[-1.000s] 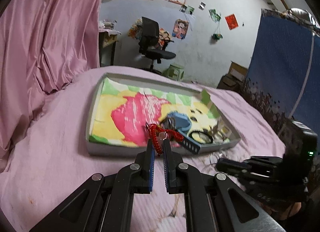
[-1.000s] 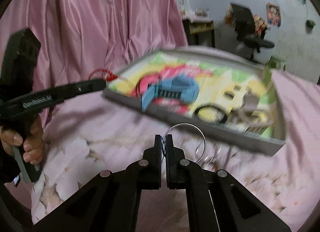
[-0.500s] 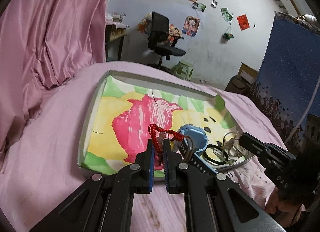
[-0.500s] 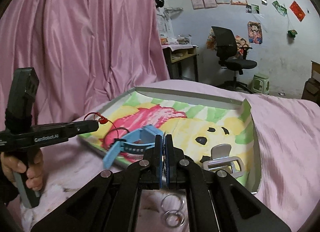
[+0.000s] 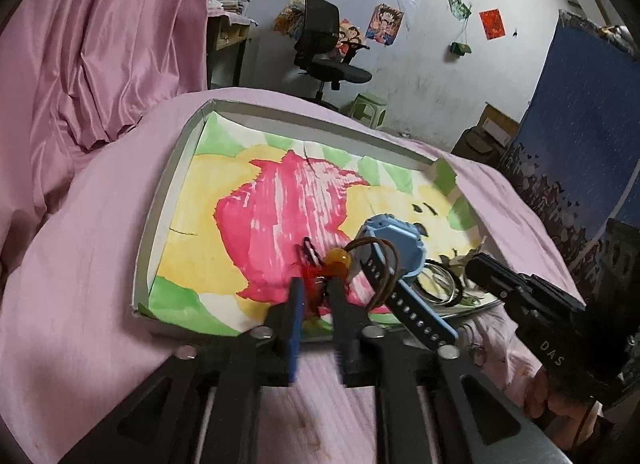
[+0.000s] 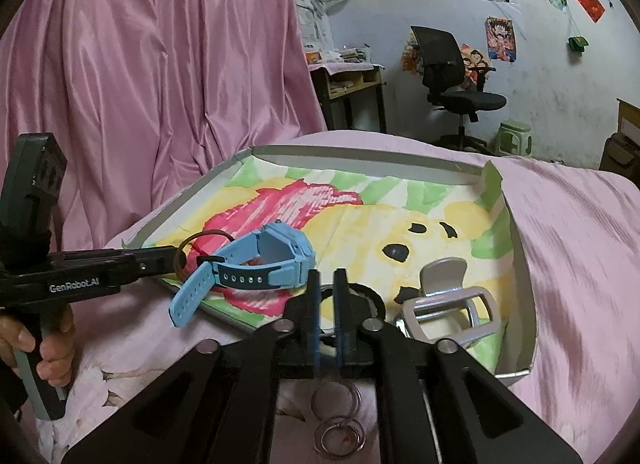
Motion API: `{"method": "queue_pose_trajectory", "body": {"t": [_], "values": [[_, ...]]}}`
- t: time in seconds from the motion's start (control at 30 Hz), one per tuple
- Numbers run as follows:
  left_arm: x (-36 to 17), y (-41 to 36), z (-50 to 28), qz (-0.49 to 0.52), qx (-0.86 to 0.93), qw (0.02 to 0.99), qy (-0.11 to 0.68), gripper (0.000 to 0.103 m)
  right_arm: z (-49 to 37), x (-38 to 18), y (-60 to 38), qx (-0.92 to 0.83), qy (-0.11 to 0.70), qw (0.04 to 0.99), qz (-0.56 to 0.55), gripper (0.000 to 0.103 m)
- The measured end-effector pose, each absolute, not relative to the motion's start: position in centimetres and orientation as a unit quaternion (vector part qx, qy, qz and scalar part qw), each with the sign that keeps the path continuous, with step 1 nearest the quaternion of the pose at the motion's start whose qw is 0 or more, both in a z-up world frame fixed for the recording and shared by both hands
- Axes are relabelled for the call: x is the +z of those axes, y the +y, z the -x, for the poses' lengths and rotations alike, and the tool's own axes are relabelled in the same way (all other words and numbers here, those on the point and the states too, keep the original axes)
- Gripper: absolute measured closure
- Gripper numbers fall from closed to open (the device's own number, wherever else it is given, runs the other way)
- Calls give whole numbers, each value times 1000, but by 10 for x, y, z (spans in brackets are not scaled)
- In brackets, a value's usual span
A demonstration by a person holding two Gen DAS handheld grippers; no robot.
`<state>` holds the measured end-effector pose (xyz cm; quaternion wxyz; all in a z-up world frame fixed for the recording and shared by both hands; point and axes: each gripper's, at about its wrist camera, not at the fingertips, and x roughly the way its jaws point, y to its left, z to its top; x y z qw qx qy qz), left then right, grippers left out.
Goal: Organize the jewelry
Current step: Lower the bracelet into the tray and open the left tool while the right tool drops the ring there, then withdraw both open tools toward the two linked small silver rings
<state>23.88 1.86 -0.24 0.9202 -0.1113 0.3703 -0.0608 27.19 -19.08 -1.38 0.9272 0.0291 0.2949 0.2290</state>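
A grey tray (image 5: 160, 220) lined with a painted sheet lies on the pink bed. My left gripper (image 5: 316, 292) is over its near edge with the fingers slightly apart. A red cord bracelet (image 5: 314, 278) with an amber bead (image 5: 338, 258) lies between them. A blue watch (image 5: 394, 240) sits just to the right, its strap over the tray edge, with a brown loop (image 5: 380, 264) around it. My right gripper (image 6: 327, 292) stands narrowly open over a black hair tie (image 6: 360, 292), beside a silver hair clip (image 6: 452, 304). Two metal rings (image 6: 336, 412) show below it, on the cloth.
Pink curtain (image 6: 160, 64) hangs at the left and a blue panel (image 5: 580, 124) stands at the right. An office chair (image 6: 448, 76), a small desk and a green stool (image 6: 514, 140) are beyond the bed. A person's hand (image 6: 52, 348) grips the left tool.
Both grippers moved forward over the tray's near edge. The left fingers have parted around the red bracelet. The right fingers have opened a little, and the rings are no longer between them.
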Motion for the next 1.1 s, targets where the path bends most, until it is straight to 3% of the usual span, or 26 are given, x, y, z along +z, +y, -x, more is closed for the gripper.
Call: {"method": "queue_pose_trajectory", "body": {"t": [0.03, 0.07, 0.1, 0.3, 0.6, 0.73, 1.1], "values": [[0, 18, -234, 112, -62, 924, 362, 68, -270, -13, -192, 226, 293, 928, -31, 78], [2, 17, -231, 110, -59, 927, 353, 46, -267, -11, -194, 224, 288, 931, -34, 72], [5, 17, -227, 105, -54, 933, 340, 31, -264, -9, -196, 222, 283, 932, -35, 66], [22, 14, -200, 86, -35, 954, 286, 29, -243, 4, -209, 203, 247, 947, -42, 65], [37, 6, -163, 63, -9, 972, 228, 1, -200, 31, -236, 171, 177, 968, -55, 20], [40, -3, -149, 43, -4, 976, 213, 0, -186, 35, -248, 152, 169, 973, -48, 1], [31, -31, -151, 24, -64, 963, 262, 0, -182, 14, -264, 148, 238, 960, 1, 1]]}}
